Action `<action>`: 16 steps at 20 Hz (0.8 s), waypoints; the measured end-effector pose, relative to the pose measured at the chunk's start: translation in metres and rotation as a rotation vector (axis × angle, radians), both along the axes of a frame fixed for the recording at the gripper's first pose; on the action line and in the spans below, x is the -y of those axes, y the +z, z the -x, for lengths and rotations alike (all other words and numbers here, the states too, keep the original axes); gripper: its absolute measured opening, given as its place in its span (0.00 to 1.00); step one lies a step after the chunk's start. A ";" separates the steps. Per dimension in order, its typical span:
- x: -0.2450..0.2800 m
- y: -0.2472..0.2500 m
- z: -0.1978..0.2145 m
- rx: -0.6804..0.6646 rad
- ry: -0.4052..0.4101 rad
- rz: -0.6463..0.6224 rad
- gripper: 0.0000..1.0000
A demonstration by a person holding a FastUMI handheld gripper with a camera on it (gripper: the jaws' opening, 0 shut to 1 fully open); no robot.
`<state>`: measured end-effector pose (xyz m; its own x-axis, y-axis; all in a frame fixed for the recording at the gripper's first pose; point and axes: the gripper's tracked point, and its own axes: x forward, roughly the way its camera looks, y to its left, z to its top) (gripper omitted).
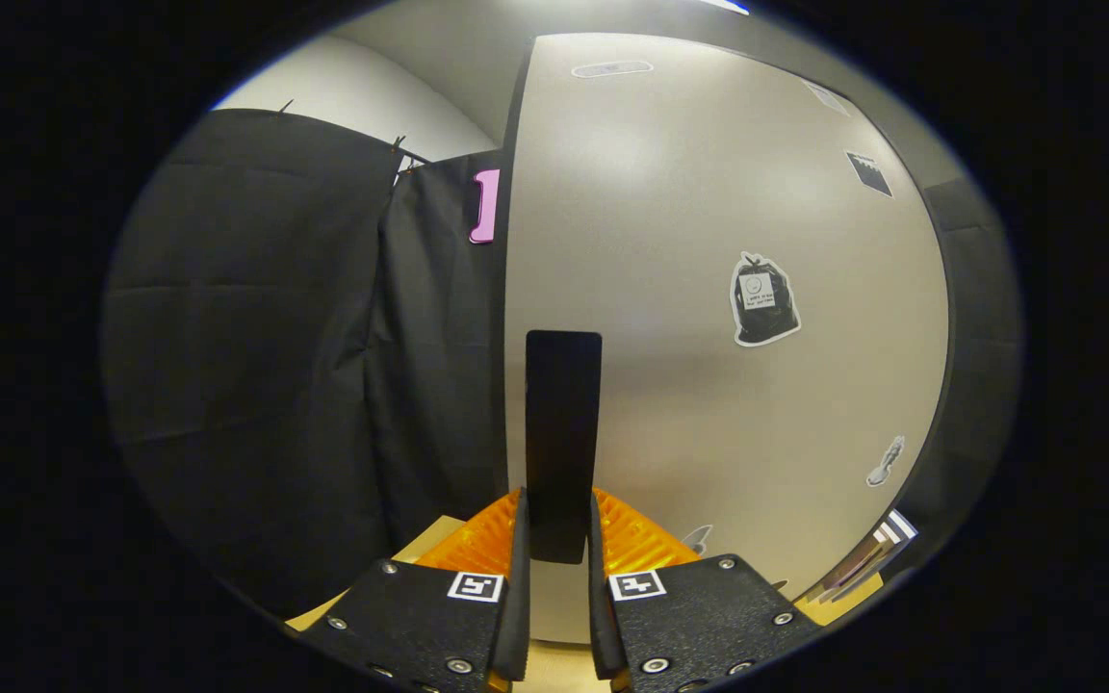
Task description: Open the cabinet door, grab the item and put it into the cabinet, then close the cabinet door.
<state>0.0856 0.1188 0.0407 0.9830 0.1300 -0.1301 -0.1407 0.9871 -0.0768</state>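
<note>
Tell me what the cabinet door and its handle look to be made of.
Cabinet door: smooth beige panel with a soft sheen, probably laminate or painted board; stickers lie flat on it. Handle: a flat, dark, slightly glossy bar, plastic or coated metal, I can't tell which. The gripper is shut on it.

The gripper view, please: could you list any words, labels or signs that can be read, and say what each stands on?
No text is readable.
Black bin-bag sticker on the pale grey cabinet door: its white label is too small and blurred.
Square black-and-white markers on the tongs: patterns, not words. The tongs are shut on the flat black door handle.
</note>
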 end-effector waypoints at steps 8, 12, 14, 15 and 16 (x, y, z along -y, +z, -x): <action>-0.002 0.010 0.053 -0.035 0.156 0.011 0.26; 0.005 0.018 0.081 -0.054 0.256 0.003 0.26; 0.009 0.022 0.090 -0.062 0.294 -0.003 0.26; 0.009 0.024 0.095 -0.068 0.314 -0.004 0.26; 0.008 0.020 0.094 -0.072 0.333 -0.003 0.26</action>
